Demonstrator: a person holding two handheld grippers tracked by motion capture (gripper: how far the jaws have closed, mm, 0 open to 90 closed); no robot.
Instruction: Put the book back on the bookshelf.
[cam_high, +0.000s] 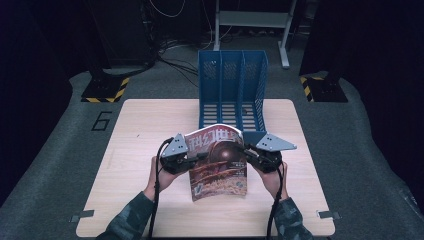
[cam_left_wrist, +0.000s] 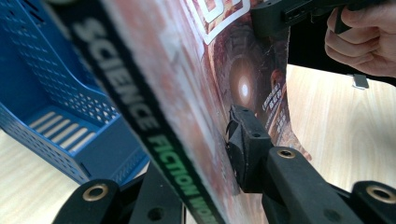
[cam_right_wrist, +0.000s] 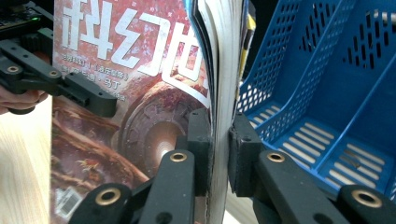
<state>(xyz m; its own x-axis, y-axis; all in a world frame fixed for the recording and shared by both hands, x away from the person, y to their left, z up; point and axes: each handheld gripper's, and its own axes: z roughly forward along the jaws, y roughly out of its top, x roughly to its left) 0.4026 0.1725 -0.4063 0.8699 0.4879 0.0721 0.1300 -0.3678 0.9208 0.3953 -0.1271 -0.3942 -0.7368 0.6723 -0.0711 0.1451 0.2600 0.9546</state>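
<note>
Magazine held upright between both grippers, in front of the blue file rack.

We see the magazine (cam_high: 219, 162) standing on its lower edge on the wooden table (cam_high: 130, 150), cover toward the person, just in front of the blue file rack (cam_high: 232, 90). We note the left gripper (cam_high: 192, 159) pinching the spine edge: in the left gripper view its jaws press on the cover and back of the magazine (cam_left_wrist: 187, 93). We note the right gripper (cam_high: 248, 152) pinching the open page edge; in the right gripper view both pads clamp the pages of the magazine (cam_right_wrist: 140, 93). The rack's three compartments stand behind the magazine, slots facing the person.
</note>
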